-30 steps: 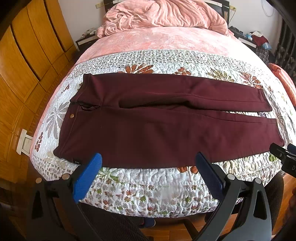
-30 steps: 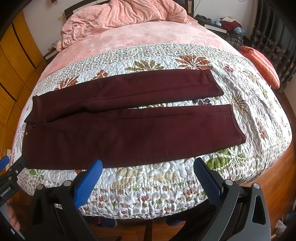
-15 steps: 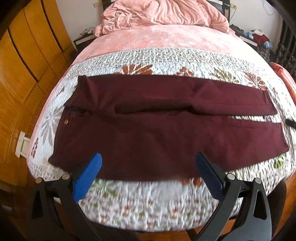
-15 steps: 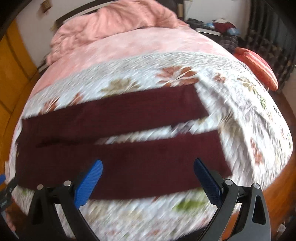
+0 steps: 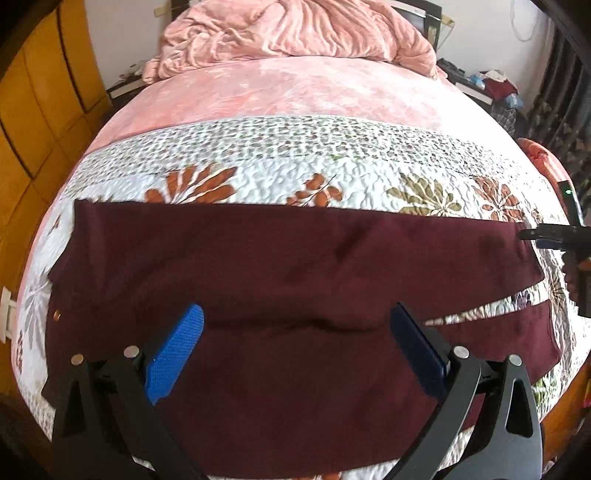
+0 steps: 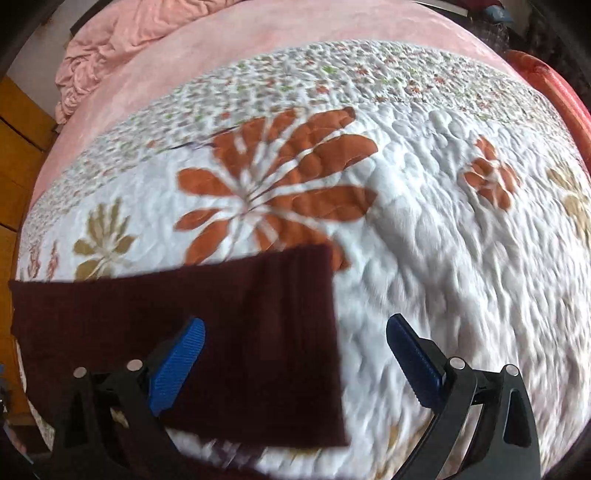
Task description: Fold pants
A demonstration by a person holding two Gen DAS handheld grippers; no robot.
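The bed [image 5: 295, 92] fills both views, its flowered quilt [image 5: 332, 162] spread across the near half and a rumpled pink blanket [image 5: 295, 29] heaped at the far end. The pants [image 5: 280, 266] lie flat on the quilt, laid crosswise, waistband to the left and leg ends to the right, with nothing folded yet.

What has changed is closeness. A second ago both cameras took in the whole garment from back over the bed's edge; now the pants fill most of the left view, and the right view shows only the end of the far leg [image 6: 229, 332] against the quilt (the blur there suggests the right hand is moving fast).

The left claw [image 5: 295, 354] hangs over the upper part of the pants, near the crotch seam, its blue pads spread wide and gripping nothing. The right claw [image 6: 295, 365] is likewise spread and empty, with the far leg's end edge lying between its pads; I cannot tell whether either claw touches the cloth.

I judge this to be the approach before the first grasp: each hand picking its hold on the far leg, probably to bring it over the near one.
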